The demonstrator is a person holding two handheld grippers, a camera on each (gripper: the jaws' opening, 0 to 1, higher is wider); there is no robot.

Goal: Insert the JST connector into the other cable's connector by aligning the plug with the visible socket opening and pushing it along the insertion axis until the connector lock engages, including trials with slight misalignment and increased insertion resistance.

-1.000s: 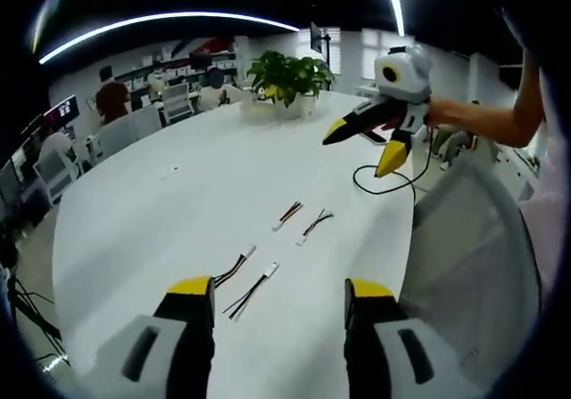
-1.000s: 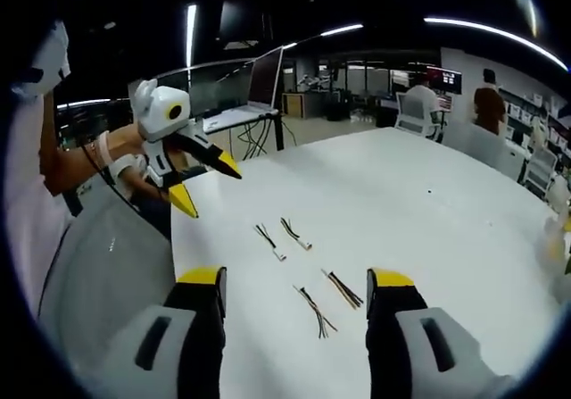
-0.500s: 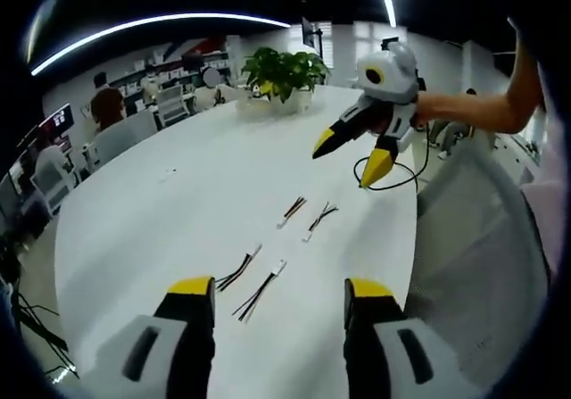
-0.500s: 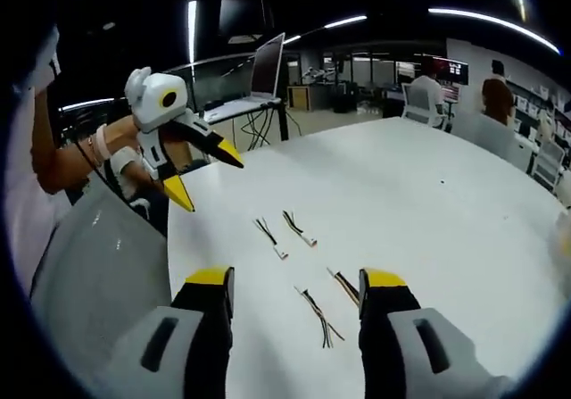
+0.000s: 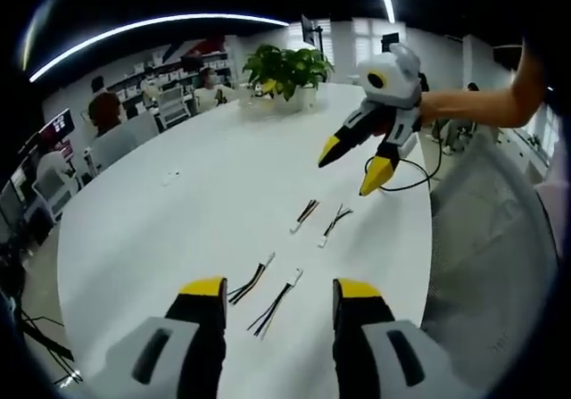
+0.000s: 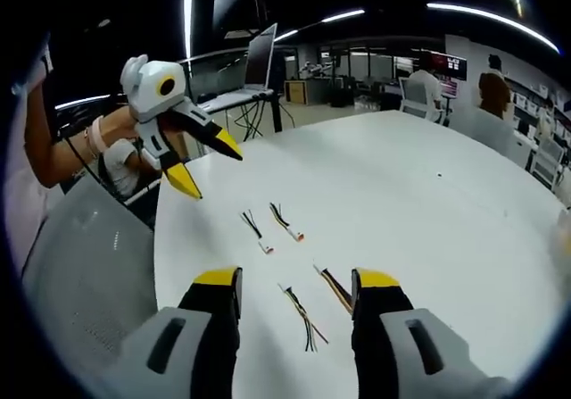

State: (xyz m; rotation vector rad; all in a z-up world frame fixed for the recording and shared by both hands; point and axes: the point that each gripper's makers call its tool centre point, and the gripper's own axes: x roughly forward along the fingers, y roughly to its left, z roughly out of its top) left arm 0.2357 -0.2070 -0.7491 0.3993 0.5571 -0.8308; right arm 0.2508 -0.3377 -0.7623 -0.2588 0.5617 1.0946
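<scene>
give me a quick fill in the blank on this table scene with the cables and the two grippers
1. The number of short cables lying on the white table is ____.
2. Both the left gripper and the right gripper have their jaws ____.
3. At the far end of the table stands a potted ____ with green leaves.
4. The tips of the gripper jaws are coloured ____.

Missing words: four; open; plant; yellow
</scene>
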